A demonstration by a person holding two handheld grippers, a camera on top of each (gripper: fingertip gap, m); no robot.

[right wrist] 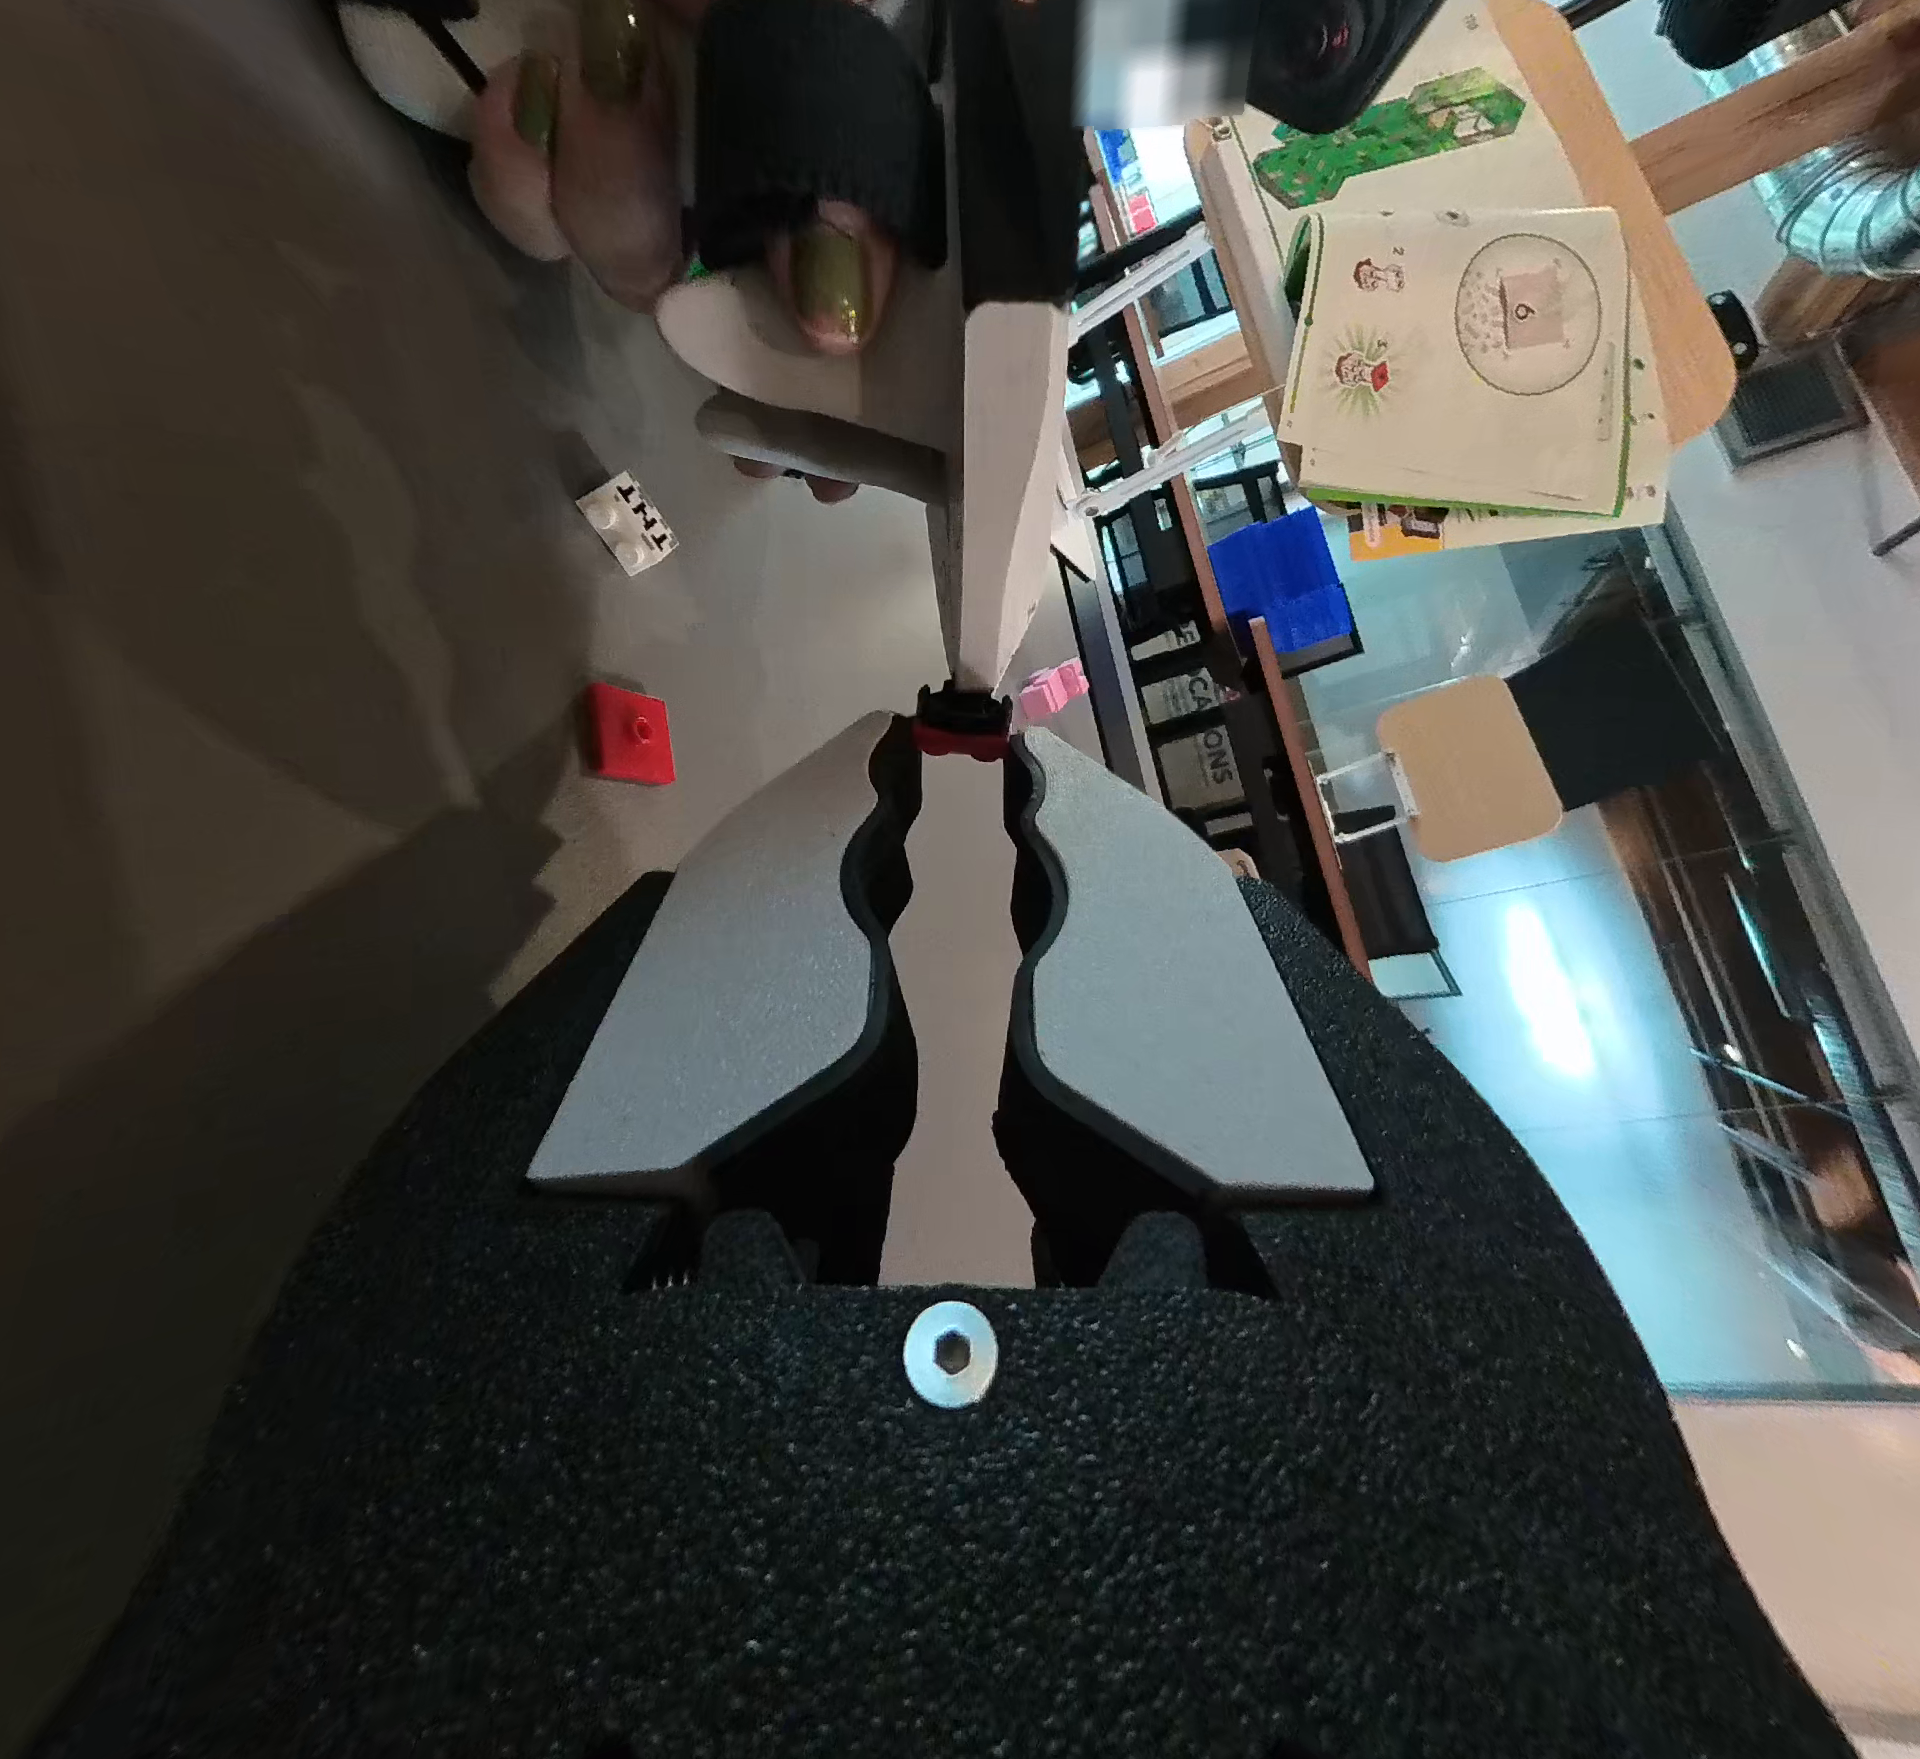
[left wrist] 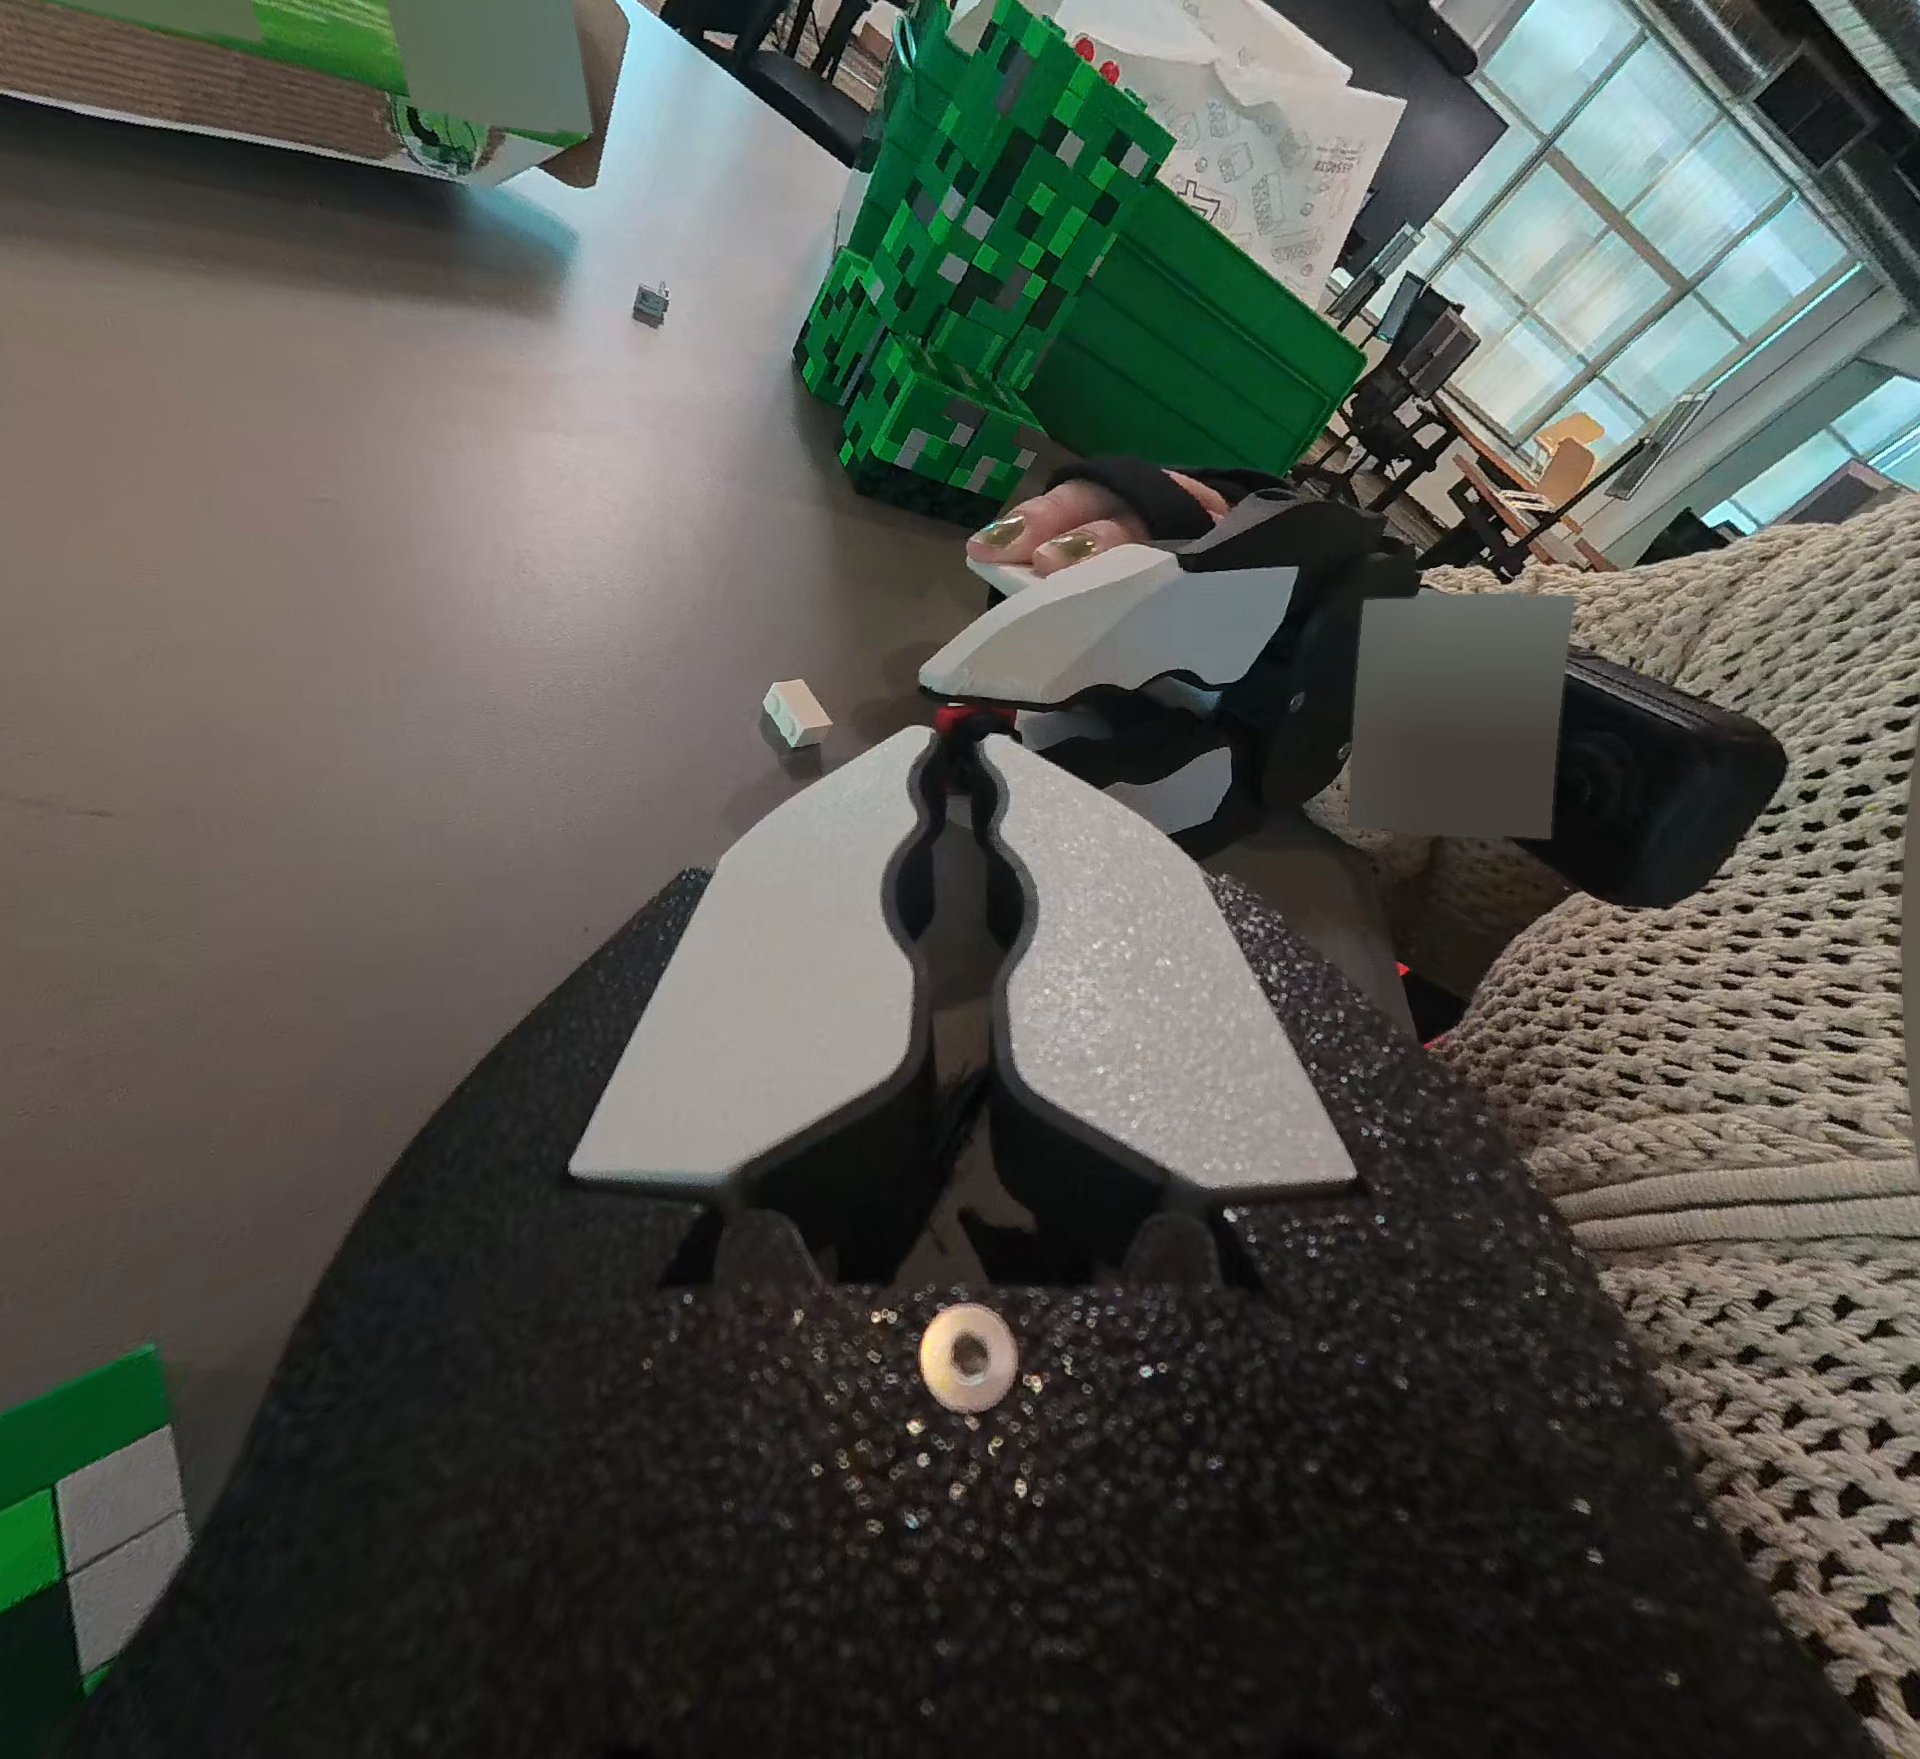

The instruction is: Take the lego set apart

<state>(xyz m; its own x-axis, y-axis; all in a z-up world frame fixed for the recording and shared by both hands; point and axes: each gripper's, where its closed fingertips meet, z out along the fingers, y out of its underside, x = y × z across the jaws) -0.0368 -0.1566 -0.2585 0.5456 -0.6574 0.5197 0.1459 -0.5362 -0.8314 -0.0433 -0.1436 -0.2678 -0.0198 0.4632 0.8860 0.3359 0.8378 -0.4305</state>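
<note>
A small red and black lego piece (left wrist: 951, 720) is held between both grippers above the grey table (left wrist: 416, 670). My left gripper (left wrist: 956, 755) is shut on it from the near side. My right gripper (left wrist: 971, 701) comes in from the right and pinches the same piece. In the right wrist view my right gripper (right wrist: 956, 741) is shut on the red part (right wrist: 954, 739), and the left gripper (right wrist: 968, 675) holds the black top from above. A green pixel-patterned lego figure (left wrist: 987, 255) stands farther back on the table.
A white brick (left wrist: 797, 715) lies just left of the grippers, also in the right wrist view (right wrist: 627, 522). A red plate (right wrist: 629, 733), a pink piece (right wrist: 1051, 683) and a small grey piece (left wrist: 649, 303) lie loose. A green bin (left wrist: 1195, 338), a cardboard box (left wrist: 260, 47) and a booklet (right wrist: 1455, 359) are around.
</note>
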